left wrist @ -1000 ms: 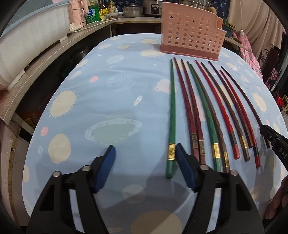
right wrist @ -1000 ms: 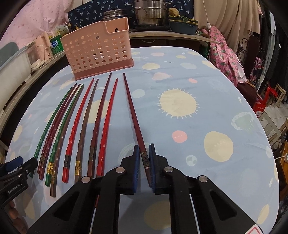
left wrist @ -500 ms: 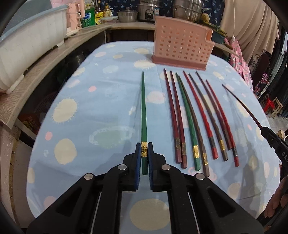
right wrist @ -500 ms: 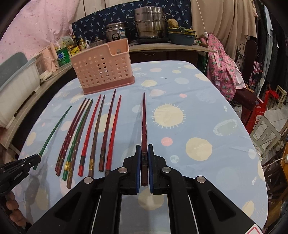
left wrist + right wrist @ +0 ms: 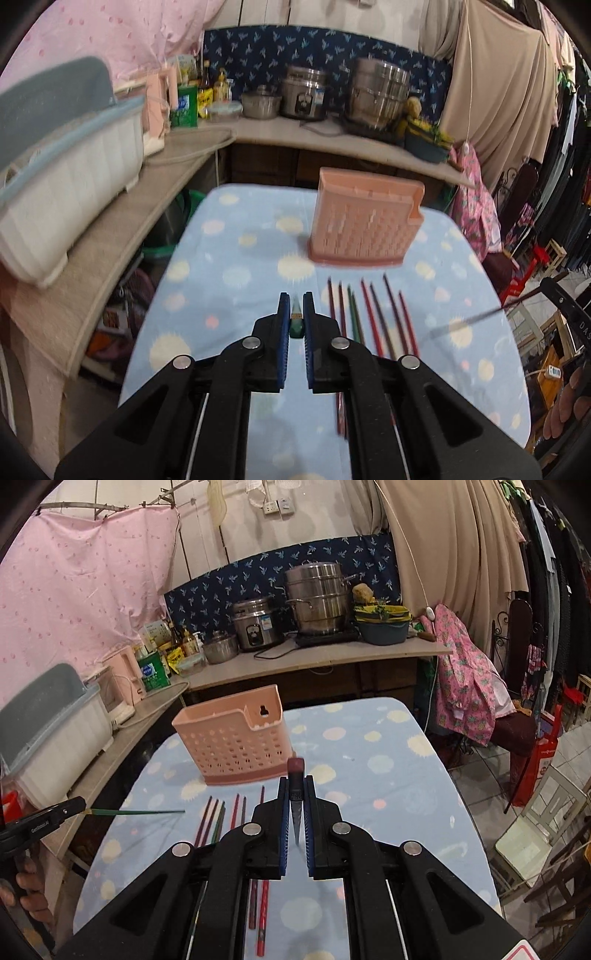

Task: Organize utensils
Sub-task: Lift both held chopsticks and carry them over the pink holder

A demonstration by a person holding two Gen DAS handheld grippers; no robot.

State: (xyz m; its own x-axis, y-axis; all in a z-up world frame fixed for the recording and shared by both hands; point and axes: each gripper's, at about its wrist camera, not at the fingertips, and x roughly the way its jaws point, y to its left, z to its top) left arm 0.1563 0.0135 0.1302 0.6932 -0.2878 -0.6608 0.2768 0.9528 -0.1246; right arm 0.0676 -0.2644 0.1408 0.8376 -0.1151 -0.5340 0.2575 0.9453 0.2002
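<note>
My left gripper (image 5: 296, 300) is shut on a green chopstick (image 5: 296, 320), seen end-on between its blue pads and held above the table. The right wrist view shows that same green chopstick (image 5: 140, 812) sticking out level from the left gripper (image 5: 82, 806). My right gripper (image 5: 296, 783) is shut on a dark red chopstick (image 5: 296, 770), also lifted. From the left wrist view it (image 5: 465, 325) juts in from the right gripper (image 5: 554, 291). Several chopsticks (image 5: 369, 317) (image 5: 221, 816) lie in a row in front of the pink perforated holder (image 5: 365, 225) (image 5: 236, 734).
A blue patterned cloth covers the table (image 5: 229, 258) (image 5: 388, 775). A white bin (image 5: 66, 192) sits on the counter to the left. Steel pots (image 5: 317, 598) and bottles stand on the back counter. Chairs (image 5: 535, 834) and hanging clothes are to the right.
The left gripper shut on the green chopstick. Both grippers then rose from the table with their chopsticks, so the table and holder now look smaller and lower.
</note>
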